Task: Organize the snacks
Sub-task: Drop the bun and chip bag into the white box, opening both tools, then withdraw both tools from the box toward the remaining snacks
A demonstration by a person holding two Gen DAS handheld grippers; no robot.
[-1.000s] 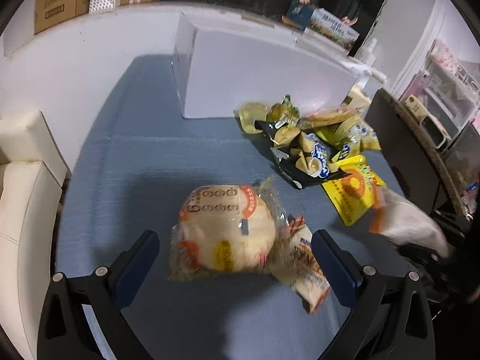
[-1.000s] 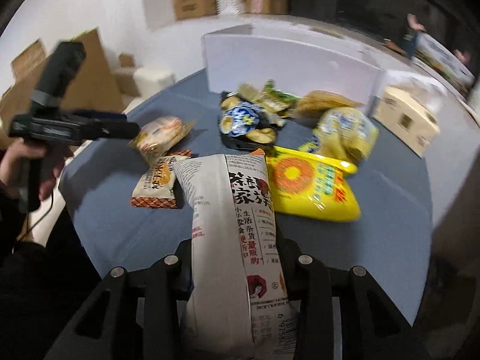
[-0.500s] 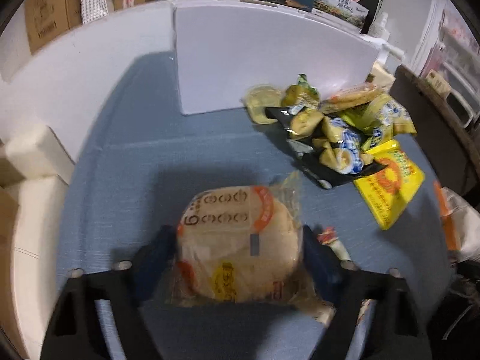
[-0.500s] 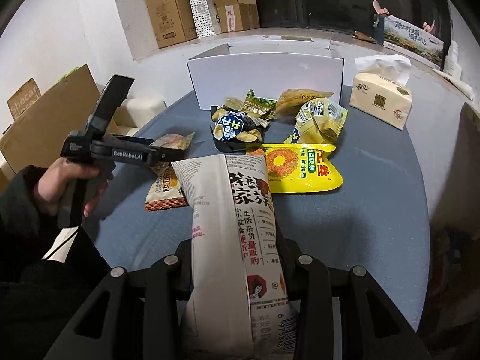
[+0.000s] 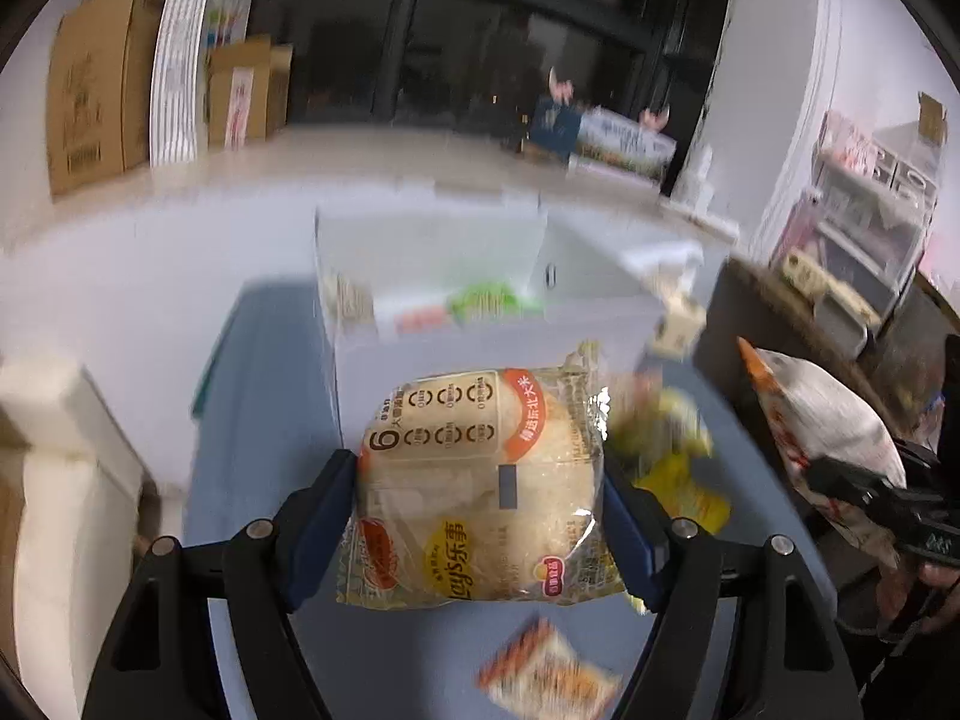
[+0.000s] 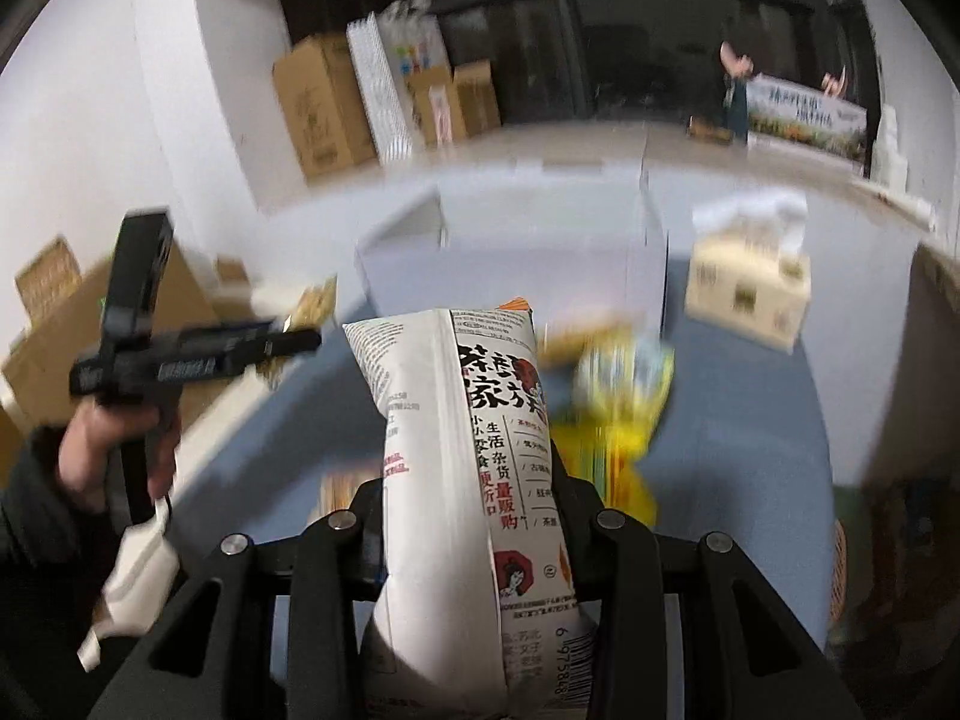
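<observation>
My left gripper (image 5: 480, 504) is shut on a clear bread pack (image 5: 480, 480) with an orange label and holds it in the air above the blue table (image 5: 264, 396), in front of the open white box (image 5: 480, 306). My right gripper (image 6: 471, 516) is shut on a tall white snack bag (image 6: 462, 456) with black print, held upright. That bag (image 5: 822, 438) also shows at the right of the left wrist view. The left gripper (image 6: 198, 348) shows in a hand at the left of the right wrist view.
Loose snacks lie on the table: a yellow bag (image 6: 618, 420), an orange packet (image 5: 546, 666). The white box (image 6: 516, 246) holds a few packets. A tissue box (image 6: 750, 288) stands at the right. Cardboard boxes (image 6: 324, 108) stand on the floor behind.
My left gripper closed on the bread pack and lifted it off the table toward the white box. My right gripper rose and moved forward with the white bag.
</observation>
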